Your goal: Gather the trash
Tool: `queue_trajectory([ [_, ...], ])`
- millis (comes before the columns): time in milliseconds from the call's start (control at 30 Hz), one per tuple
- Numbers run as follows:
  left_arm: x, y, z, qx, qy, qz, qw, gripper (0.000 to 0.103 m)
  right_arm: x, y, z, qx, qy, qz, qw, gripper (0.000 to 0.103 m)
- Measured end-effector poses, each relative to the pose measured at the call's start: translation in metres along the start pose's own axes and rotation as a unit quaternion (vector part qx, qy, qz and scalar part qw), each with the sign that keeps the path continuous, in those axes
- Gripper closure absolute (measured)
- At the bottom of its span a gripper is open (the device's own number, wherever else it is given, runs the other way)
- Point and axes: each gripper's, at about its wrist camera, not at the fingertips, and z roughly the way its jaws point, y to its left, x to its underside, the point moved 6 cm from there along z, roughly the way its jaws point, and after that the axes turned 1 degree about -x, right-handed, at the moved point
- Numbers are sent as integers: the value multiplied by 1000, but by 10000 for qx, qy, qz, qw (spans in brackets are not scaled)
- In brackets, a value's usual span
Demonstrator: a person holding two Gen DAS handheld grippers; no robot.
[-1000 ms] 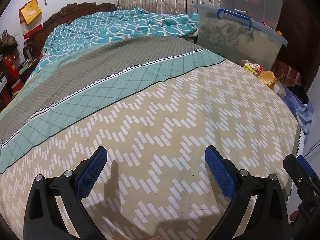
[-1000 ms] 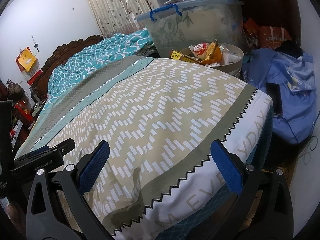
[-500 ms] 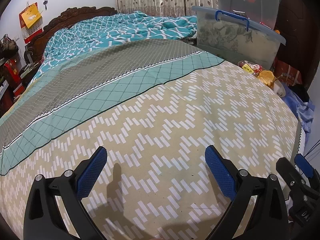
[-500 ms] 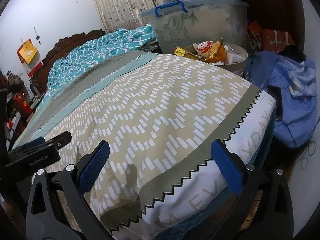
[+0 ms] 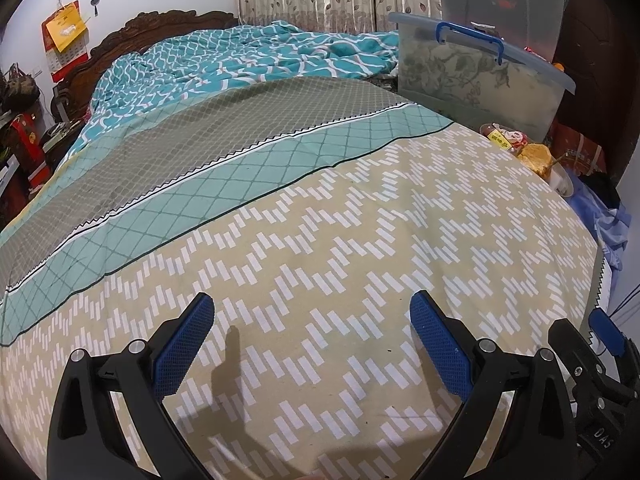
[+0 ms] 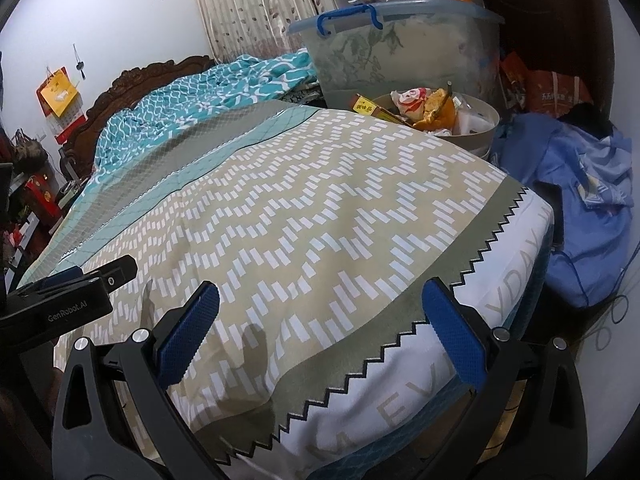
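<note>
A round grey bin [image 6: 482, 130] full of wrappers [image 6: 424, 106] stands beside the bed's far right edge; its trash also shows in the left wrist view [image 5: 520, 148]. My left gripper [image 5: 312, 316] is open and empty, low over the beige zigzag bedspread [image 5: 340, 220]. My right gripper [image 6: 320, 304] is open and empty over the bed's near corner [image 6: 400, 360]. Each gripper shows at the edge of the other's view. I see no loose trash on the bedspread.
A clear storage box with blue handles [image 6: 396, 44] stands behind the bin. A blue cloth heap [image 6: 572, 208] lies on the floor to the right. A rumpled teal blanket [image 5: 248, 60] covers the head of the bed. Clutter lines the left wall [image 5: 24, 136].
Both grippers have drifted slightly, so the bin and box sit a little further right in the right wrist view. Both stay open and empty.
</note>
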Motion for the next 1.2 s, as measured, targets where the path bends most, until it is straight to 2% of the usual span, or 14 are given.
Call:
queue_trajectory([
  [1200, 2, 2, 1, -34, 0, -24, 10000, 9, 0, 0, 0, 4, -11, -4, 10000, 3],
])
